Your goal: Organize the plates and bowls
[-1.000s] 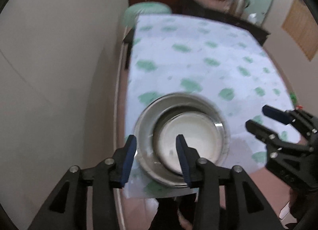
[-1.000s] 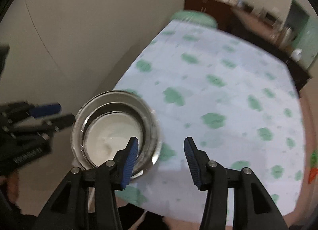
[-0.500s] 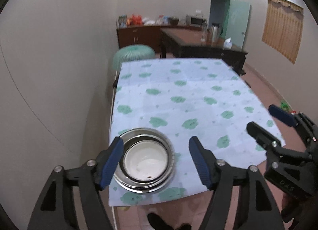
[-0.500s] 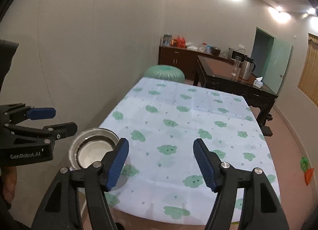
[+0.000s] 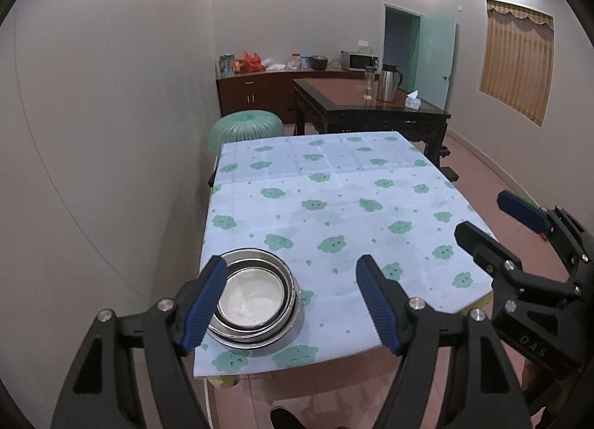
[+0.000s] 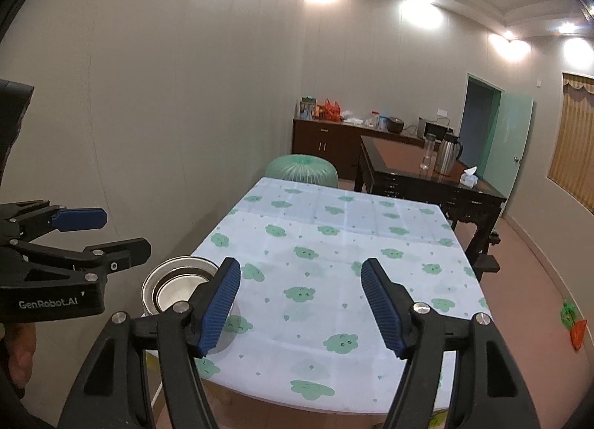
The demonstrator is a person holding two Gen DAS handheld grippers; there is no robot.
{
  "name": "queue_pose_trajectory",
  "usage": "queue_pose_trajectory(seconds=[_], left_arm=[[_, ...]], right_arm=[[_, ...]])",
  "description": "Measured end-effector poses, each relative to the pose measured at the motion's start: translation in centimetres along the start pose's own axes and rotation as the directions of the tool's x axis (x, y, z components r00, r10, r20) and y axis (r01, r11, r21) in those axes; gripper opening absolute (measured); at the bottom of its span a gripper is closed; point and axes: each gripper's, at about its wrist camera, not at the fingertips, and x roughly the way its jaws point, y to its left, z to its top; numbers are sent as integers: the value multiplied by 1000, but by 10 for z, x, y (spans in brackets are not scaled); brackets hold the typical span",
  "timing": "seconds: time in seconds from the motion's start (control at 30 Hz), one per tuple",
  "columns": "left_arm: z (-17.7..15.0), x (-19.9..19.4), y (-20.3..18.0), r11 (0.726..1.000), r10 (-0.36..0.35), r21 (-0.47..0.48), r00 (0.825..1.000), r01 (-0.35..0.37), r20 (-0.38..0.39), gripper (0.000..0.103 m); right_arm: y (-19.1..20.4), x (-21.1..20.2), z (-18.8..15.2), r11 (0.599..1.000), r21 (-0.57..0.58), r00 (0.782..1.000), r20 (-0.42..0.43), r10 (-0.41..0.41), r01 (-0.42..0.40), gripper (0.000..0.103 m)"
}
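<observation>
Both my grippers hang above the near end of the table [image 5: 334,206], each with its jaws spread wide and nothing between them. My left gripper [image 5: 293,303] points down toward the near left corner, where the stack [image 5: 256,303] of nested steel bowls sits on the green-patterned cloth [image 5: 352,184], a white bowl [image 5: 250,301] innermost. The blue pad of the left finger [image 5: 206,304] crosses the stack's left rim in this view, though it is clearly raised off the metal. My right gripper [image 6: 300,304] faces the middle of the cloth; from its camera the stack [image 6: 178,284] shows at the left, partly behind the left finger [image 6: 219,306]. Each gripper appears at the edge of the other's view: the right gripper [image 5: 519,228] to the right, the left gripper [image 6: 111,236] to the left, both gaping and empty. Beyond the table stand a green stool [image 5: 247,130], a dark table [image 5: 371,106] with a flask [image 5: 388,87], and a sideboard [image 5: 256,91].
</observation>
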Motion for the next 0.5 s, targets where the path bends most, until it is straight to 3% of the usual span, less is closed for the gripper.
queue_pose_trajectory(seconds=[0.5], left_arm=[[-3,-24,-7,1000,-19,11,999,19,41,73]], right_arm=[[0,-27,0,1000,7,999,46,-20,20,70]])
